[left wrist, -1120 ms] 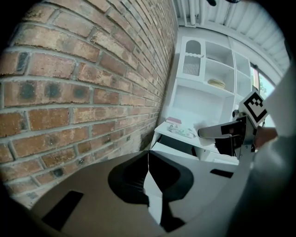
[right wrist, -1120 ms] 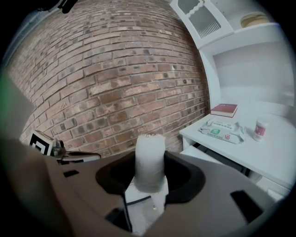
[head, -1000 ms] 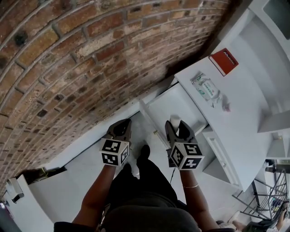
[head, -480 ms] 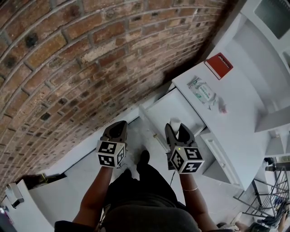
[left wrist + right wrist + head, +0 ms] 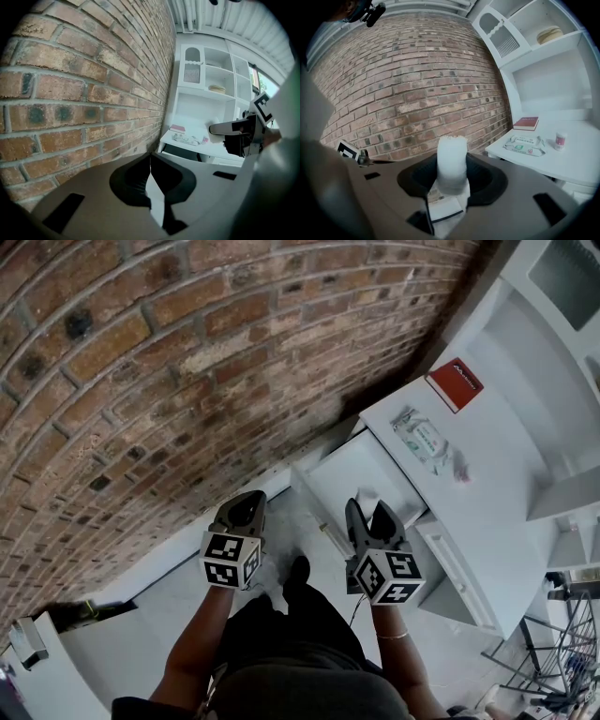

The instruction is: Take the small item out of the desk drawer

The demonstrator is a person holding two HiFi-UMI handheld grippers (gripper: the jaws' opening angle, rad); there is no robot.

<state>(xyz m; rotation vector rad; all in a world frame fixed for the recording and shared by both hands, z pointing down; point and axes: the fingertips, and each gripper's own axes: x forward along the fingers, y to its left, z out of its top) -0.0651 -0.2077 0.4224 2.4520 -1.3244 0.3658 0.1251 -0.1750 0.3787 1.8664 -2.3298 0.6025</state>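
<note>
Right claw: my right gripper (image 5: 369,510) was clamped on the small white item (image 5: 451,157). The jaws were held well apart by it, and it stood upright between them.
Item's place: it sat at centre of the head view, showing against the near end of the open drawer (image 5: 349,465).
Left claw: my left gripper (image 5: 150,157) had its jaws pinched together with nothing in them. It was left of centre, beside the brick wall (image 5: 141,381).
Desk: the desk top (image 5: 497,474) at right carried a red book (image 5: 456,383) and a wipes pack (image 5: 422,435), both upper right.
</note>
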